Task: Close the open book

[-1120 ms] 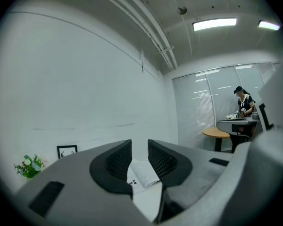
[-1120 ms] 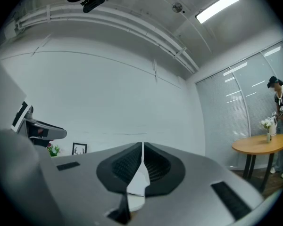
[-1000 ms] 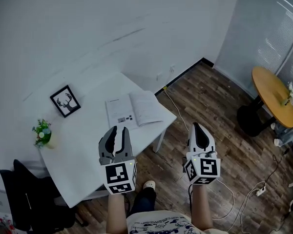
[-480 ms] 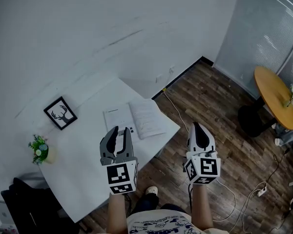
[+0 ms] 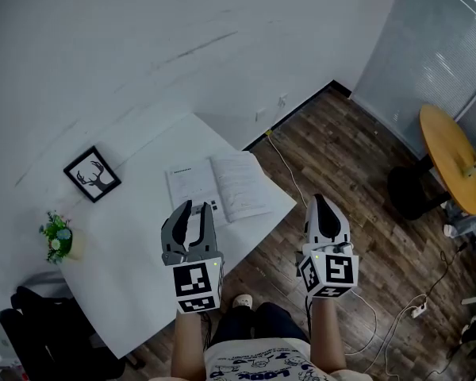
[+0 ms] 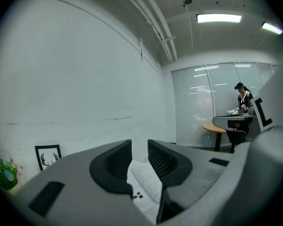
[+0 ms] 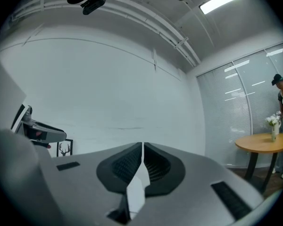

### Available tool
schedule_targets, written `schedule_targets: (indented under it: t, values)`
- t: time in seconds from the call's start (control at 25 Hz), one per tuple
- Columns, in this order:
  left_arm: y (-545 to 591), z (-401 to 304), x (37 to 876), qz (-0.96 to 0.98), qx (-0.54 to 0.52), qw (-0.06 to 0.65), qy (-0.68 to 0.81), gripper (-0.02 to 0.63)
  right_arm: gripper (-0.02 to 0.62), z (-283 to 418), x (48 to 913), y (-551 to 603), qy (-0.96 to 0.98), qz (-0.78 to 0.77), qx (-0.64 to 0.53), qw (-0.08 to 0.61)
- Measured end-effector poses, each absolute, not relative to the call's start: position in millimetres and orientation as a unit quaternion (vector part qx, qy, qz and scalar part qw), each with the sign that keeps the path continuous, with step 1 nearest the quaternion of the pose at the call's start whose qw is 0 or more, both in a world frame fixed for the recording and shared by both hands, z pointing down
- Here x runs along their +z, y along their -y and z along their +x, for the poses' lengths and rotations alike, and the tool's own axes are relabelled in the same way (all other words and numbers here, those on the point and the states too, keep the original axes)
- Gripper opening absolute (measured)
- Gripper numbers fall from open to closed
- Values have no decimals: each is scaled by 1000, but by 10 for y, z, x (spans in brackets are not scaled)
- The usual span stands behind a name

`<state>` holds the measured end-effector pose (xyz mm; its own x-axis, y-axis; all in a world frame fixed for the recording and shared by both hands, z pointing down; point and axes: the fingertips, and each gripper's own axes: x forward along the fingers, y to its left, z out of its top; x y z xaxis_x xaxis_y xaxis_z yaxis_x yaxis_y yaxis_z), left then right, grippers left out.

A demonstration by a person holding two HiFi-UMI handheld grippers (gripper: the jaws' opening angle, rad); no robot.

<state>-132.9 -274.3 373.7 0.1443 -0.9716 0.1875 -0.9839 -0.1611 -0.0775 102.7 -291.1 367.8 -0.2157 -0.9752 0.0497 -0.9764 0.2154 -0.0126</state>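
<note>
The open book (image 5: 218, 187) lies flat on the white table (image 5: 135, 260), near its far right corner, pages up. My left gripper (image 5: 195, 209) hovers over the table just short of the book, jaws open with nothing between them. In the left gripper view the book (image 6: 146, 185) shows through the gap of the left gripper (image 6: 139, 147). My right gripper (image 5: 322, 202) hangs over the wooden floor to the right of the table, jaws shut and empty. In the right gripper view the right gripper (image 7: 142, 147) has its tips together.
A framed deer picture (image 5: 91, 174) and a small potted plant (image 5: 57, 238) stand on the table's left side. A dark chair (image 5: 40, 332) sits at the lower left. A round wooden table (image 5: 452, 157) and floor cables (image 5: 397, 316) are to the right. A person (image 6: 243, 98) stands far off.
Both grippers have advanced toward the table, and the book now lies closer to the left gripper's tips. Neither gripper's jaws have changed.
</note>
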Motion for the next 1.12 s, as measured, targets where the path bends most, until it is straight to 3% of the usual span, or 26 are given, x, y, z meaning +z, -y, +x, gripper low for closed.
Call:
schedule_targets:
  t: [0.68,1.12]
  values:
    - [2999,-1053,3965,743,120,45,657,87,34,1206,3885,3279,799,600,30,30]
    - [3146,-814,4219,735,209,-14,646,87,34,1302,4101,3438,804,592,45,39]
